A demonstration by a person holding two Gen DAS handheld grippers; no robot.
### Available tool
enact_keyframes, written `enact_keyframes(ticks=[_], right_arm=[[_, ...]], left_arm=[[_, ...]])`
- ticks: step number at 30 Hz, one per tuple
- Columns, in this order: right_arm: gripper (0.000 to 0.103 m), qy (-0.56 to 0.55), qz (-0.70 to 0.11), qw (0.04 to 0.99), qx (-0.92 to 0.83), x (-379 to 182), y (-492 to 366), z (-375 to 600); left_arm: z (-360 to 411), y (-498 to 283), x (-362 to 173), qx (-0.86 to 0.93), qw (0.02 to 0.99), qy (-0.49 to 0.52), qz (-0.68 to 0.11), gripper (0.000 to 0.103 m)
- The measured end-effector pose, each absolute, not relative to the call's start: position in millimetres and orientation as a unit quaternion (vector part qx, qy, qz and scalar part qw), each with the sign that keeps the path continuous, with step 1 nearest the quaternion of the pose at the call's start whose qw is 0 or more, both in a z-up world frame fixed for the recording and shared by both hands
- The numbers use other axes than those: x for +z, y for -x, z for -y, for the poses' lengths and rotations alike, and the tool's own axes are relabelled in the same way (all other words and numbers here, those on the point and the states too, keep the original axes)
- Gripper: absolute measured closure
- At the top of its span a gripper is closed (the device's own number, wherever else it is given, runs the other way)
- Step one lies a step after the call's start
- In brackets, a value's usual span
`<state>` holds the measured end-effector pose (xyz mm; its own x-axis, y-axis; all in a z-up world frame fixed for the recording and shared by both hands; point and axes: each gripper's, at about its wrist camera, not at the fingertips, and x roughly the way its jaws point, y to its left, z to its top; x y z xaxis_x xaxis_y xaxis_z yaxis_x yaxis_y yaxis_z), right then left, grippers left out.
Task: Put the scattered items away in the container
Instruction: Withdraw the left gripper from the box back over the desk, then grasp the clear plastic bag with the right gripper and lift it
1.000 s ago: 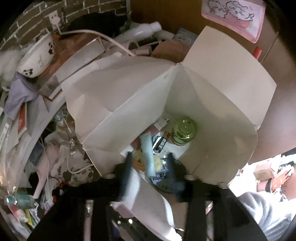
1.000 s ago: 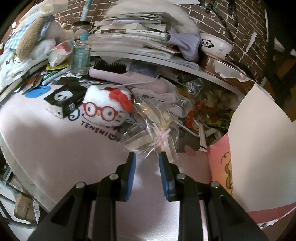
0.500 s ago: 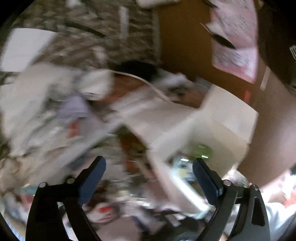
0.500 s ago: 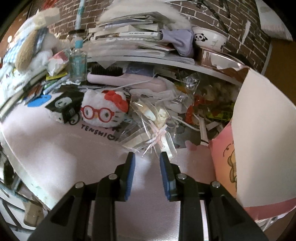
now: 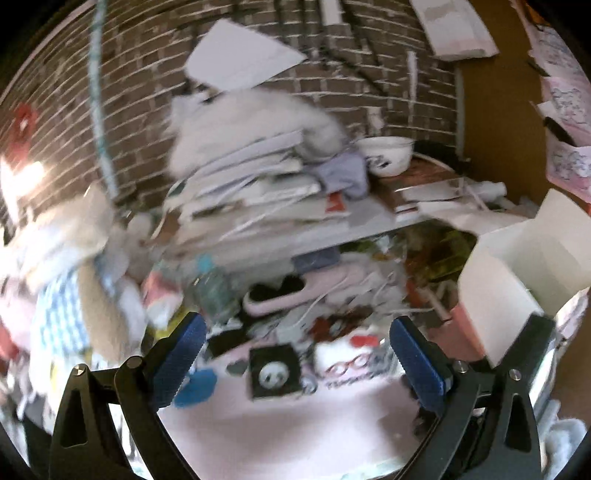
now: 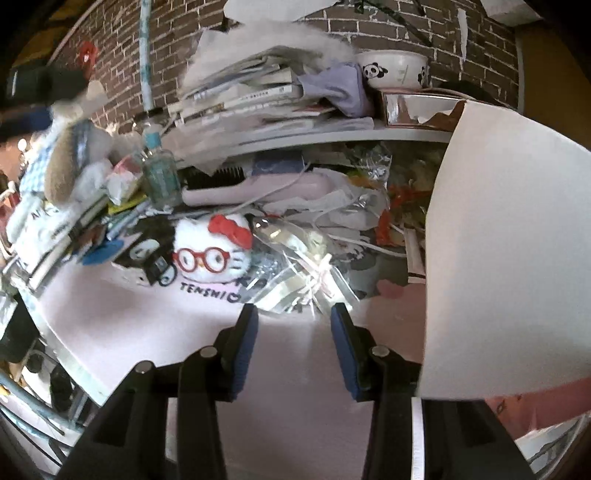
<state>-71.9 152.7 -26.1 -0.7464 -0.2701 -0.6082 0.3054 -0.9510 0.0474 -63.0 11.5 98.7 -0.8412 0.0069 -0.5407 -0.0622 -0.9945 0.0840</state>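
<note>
**Left gripper swings off the box to face the cluttered desk**

Swung away from its earlier view straight down into the white box (image 5: 517, 266), the left gripper (image 5: 295, 354) now faces the desk, its blue-padded jaws wide apart and holding nothing; the view is motion-blurred. The right gripper (image 6: 293, 332) has gone from nearly closed to parted, also empty, and hangs low in the centre of its frame above the pink mat (image 6: 147, 325).

The box, the container here, stands open at the right edge of the left view; in the right view only one tall white flap fills the right side. The scattered items lie on the mat in mid-frame: a white cat plush with red glasses and a red bow (image 6: 212, 253), a crinkled clear cellophane bag (image 6: 306, 284) just beyond the right gripper's tips, and a small black box with a panda face (image 5: 274, 371) between the left gripper's pads. Behind them, in the middle of the right view, lie a pink hairbrush (image 6: 255, 188) and a clear bottle with a blue cap (image 6: 159, 173), with white cables tangled nearby.

Above, a white shelf (image 6: 332, 138) carries a heap of books and papers (image 6: 247, 96), a lilac cloth (image 6: 340, 90) and a panda-print bowl (image 6: 395, 70). A dark brick wall (image 6: 369, 22) closes the upper frame, meeting a brown wall (image 5: 491, 110) at upper right of the left view.
</note>
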Motion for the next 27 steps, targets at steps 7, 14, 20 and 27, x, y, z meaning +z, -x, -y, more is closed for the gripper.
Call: enact_keyframes(ticks=[7, 14, 20, 27], right_arm=[[0.057, -0.316, -0.022, 0.158, -0.935, -20.3, 74.8, -149.9], [0.045, -0.322, -0.05, 0.119, -0.938, -20.7, 96.5, -138.8], [0.045, -0.346, -0.06, 0.103, -0.931, -28.4, 113.5, -131.0], [0.051, -0.363, -0.059, 0.105, -0.924, -32.7, 120.0, -129.1]], left_arm=[[7.8, 48.8, 73.8, 0.956, 0.013, 0.292, -0.014, 0.003], [15.5, 48.5, 59.7, 0.955, -0.005, 0.297, -0.007, 0.003], [20.4, 51.0, 52.7, 0.954, -0.008, 0.3, 0.0, 0.003], [19.9, 53.0, 49.5, 0.954, -0.012, 0.3, 0.004, 0.003]])
